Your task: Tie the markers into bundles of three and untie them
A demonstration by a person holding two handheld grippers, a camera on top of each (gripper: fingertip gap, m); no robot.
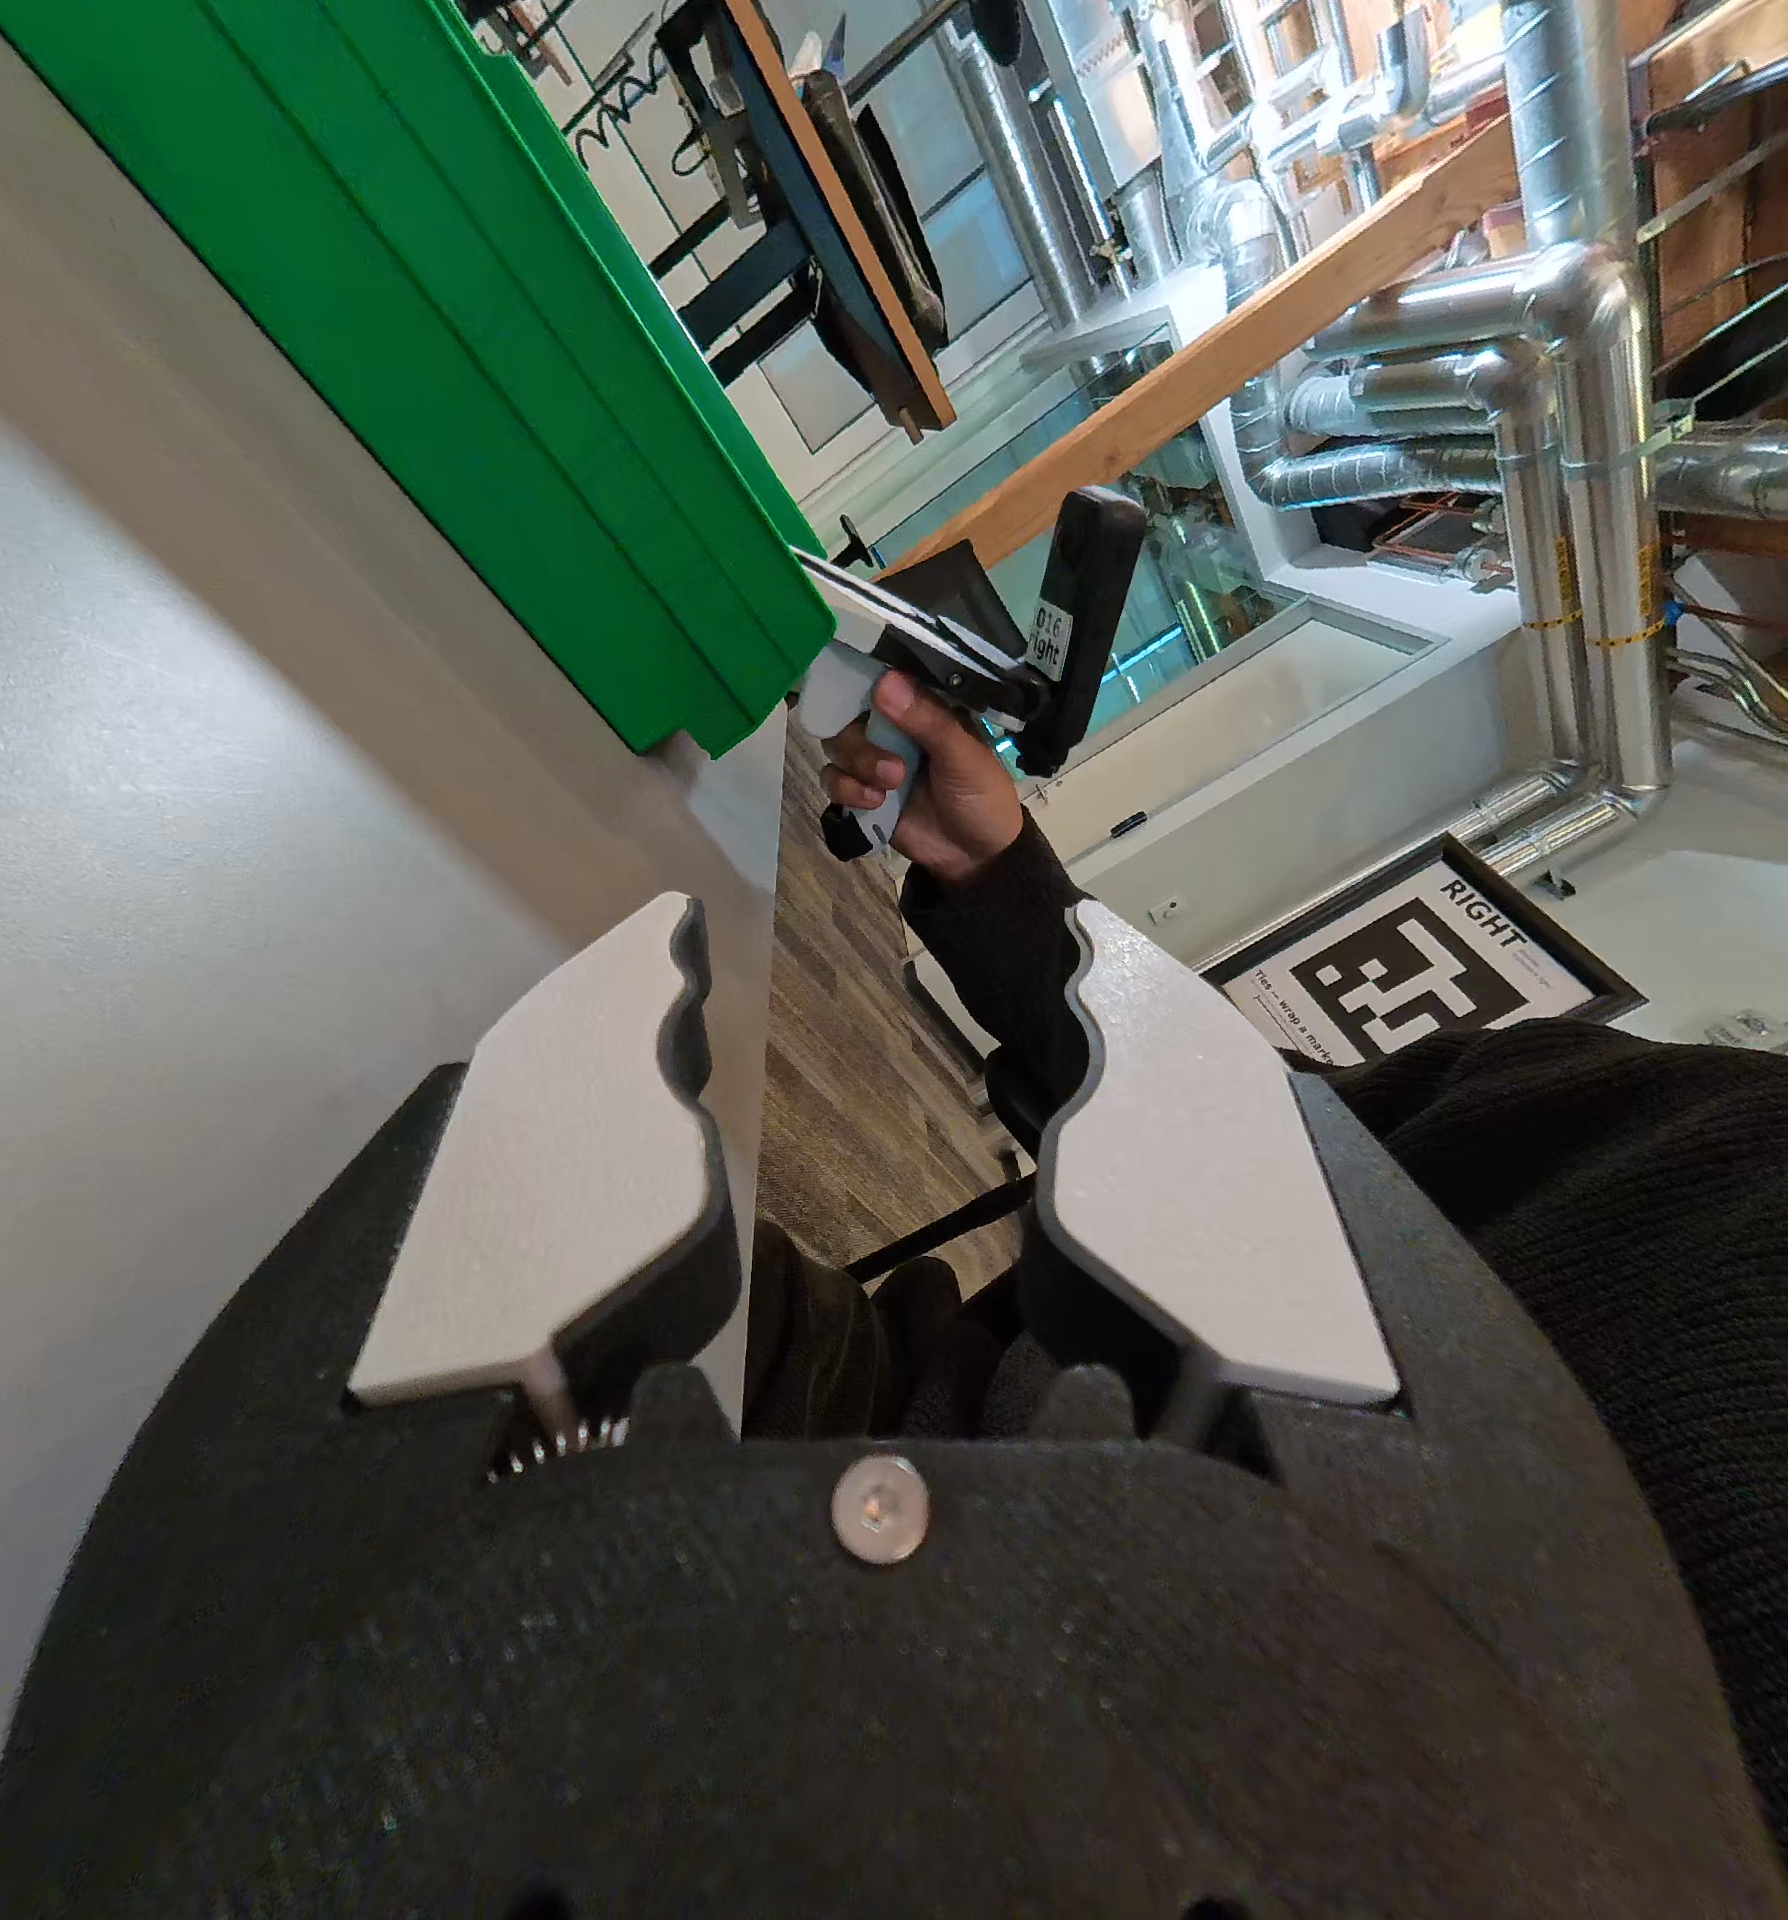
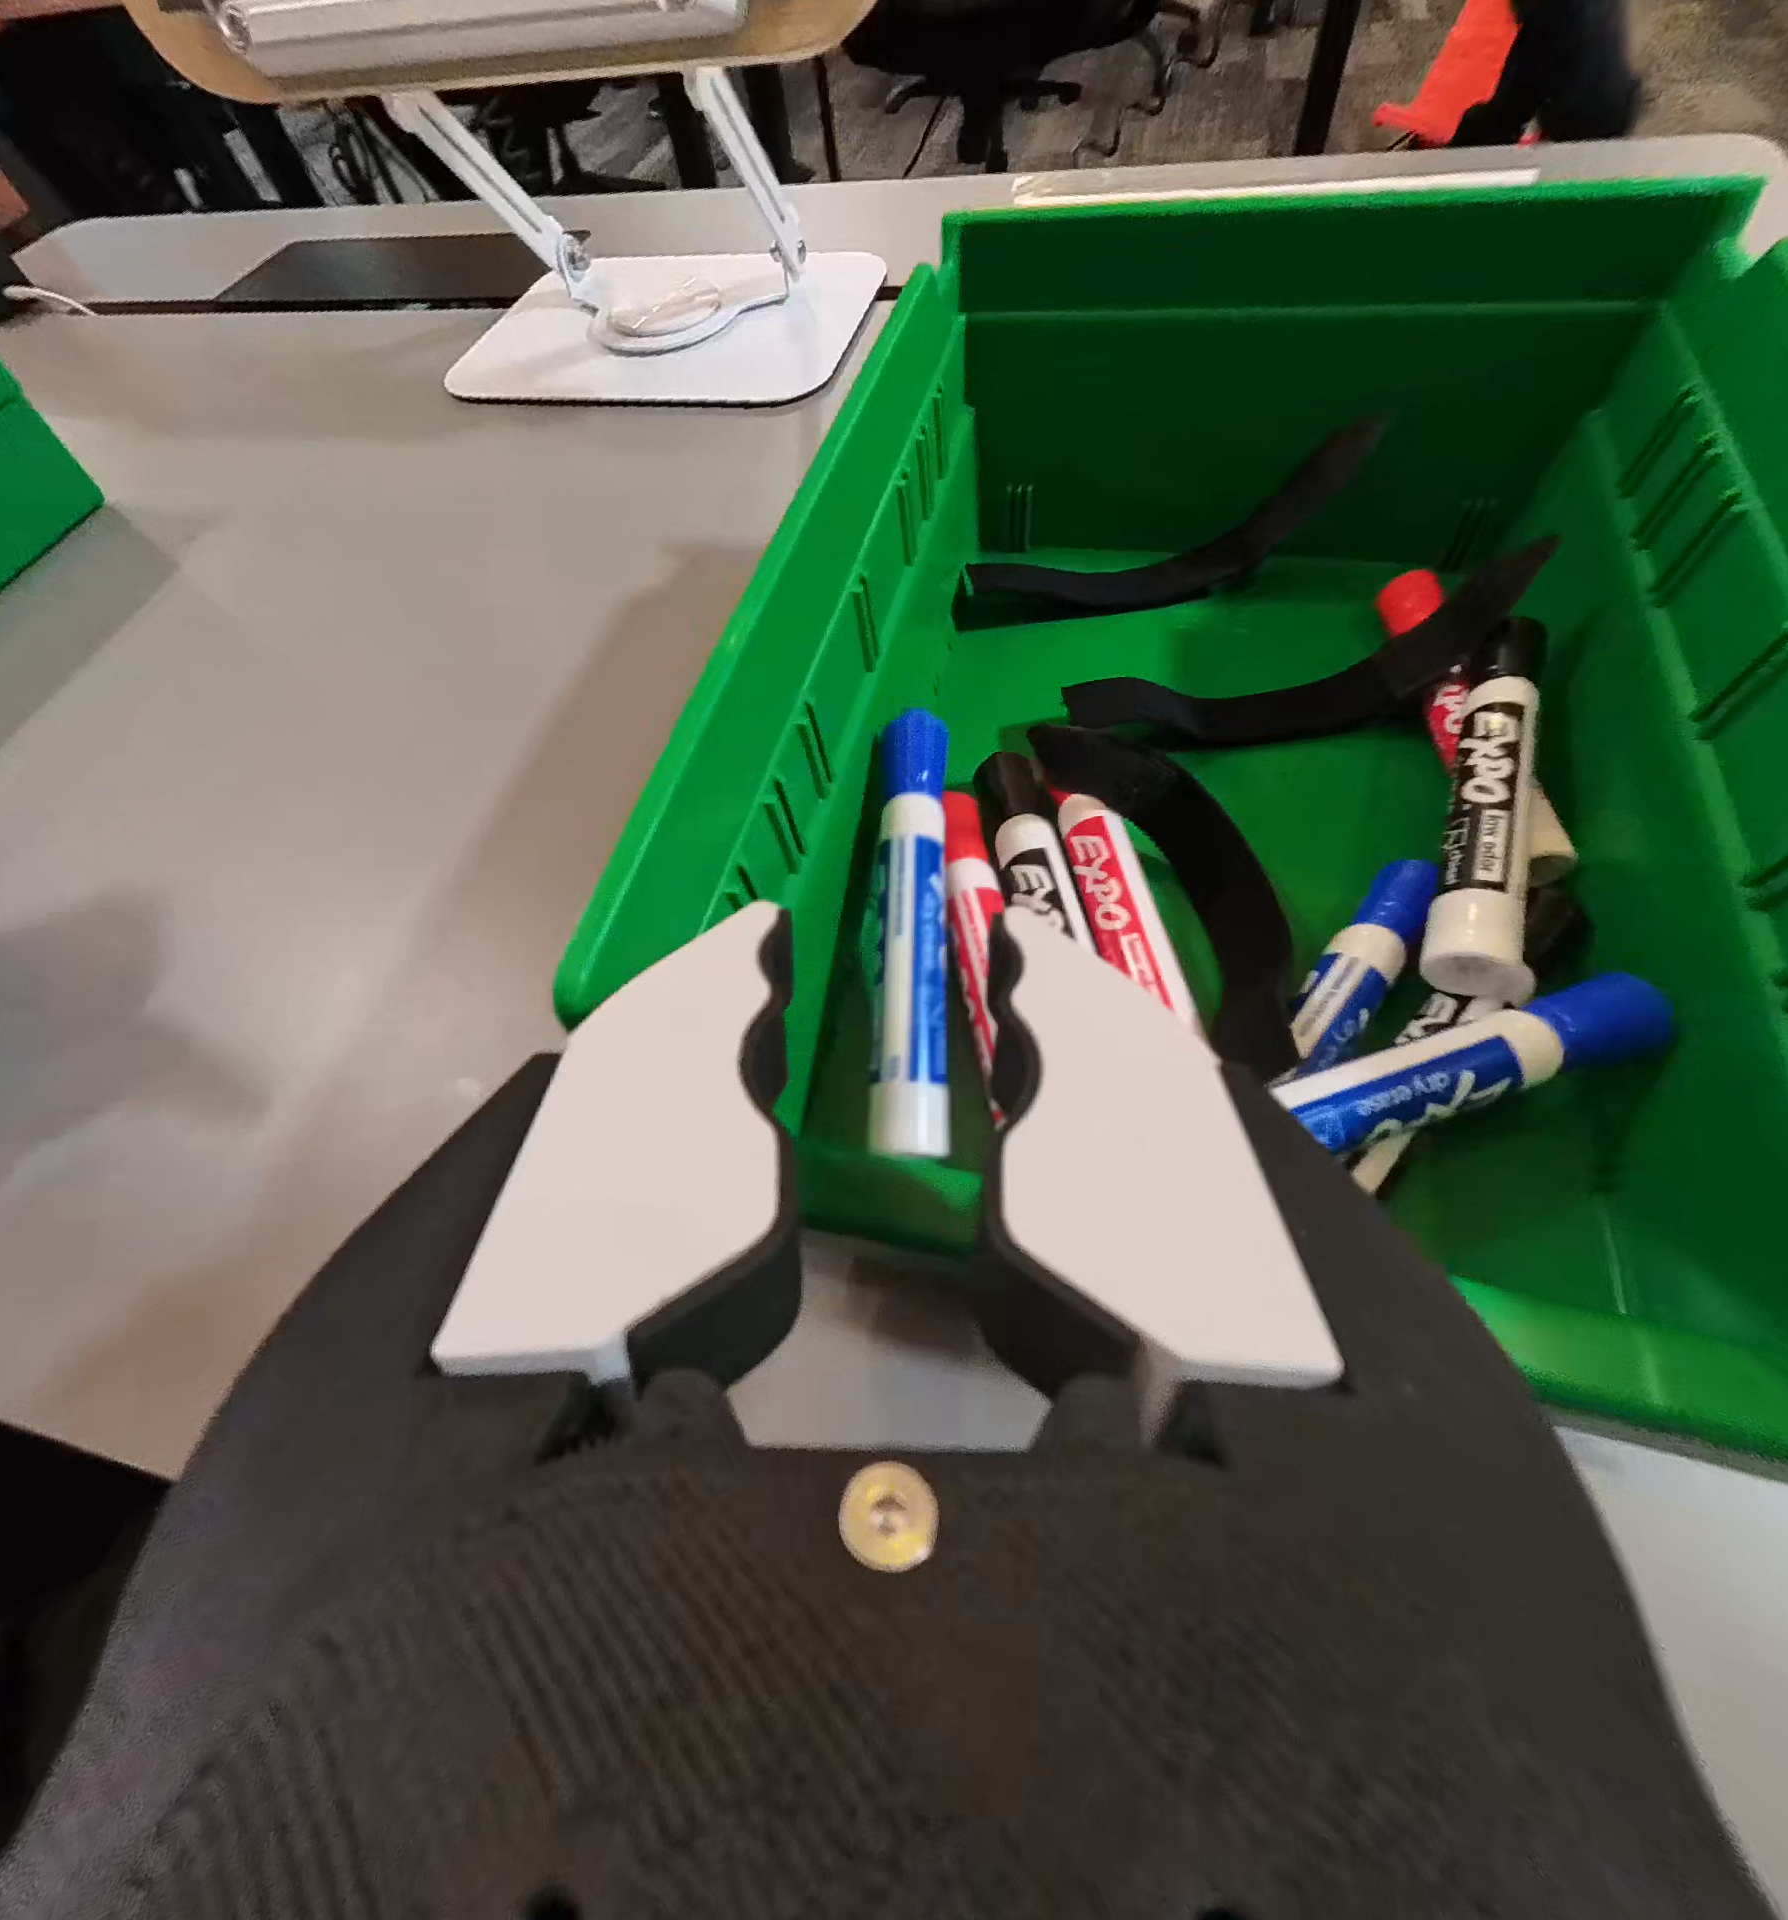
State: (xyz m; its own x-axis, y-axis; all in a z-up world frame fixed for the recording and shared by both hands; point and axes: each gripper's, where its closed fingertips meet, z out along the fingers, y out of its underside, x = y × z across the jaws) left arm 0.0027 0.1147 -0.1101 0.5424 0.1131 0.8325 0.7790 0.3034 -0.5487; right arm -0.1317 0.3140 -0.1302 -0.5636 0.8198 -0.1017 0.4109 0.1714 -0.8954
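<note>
Markers (image 2: 909, 935) in green bin (image 2: 1472, 260)

markers (image 2: 911, 935) and straps (image 2: 1212, 717) in bin (image 2: 869, 582) on table (image 2: 298, 727), stand (image 2: 661, 332) behind-left of bin

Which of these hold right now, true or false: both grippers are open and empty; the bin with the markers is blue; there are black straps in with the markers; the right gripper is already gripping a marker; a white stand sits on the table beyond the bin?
1. Both the left gripper and the right gripper are open and empty. True.
2. The bin is blue. False: the bin is green.
3. Black straps lie among the markers. True.
4. The right gripper grips a marker. False: its jaws are apart, holding nothing, at the bin's near corner.
5. A white stand sits on the table beyond the bin. True.
</note>
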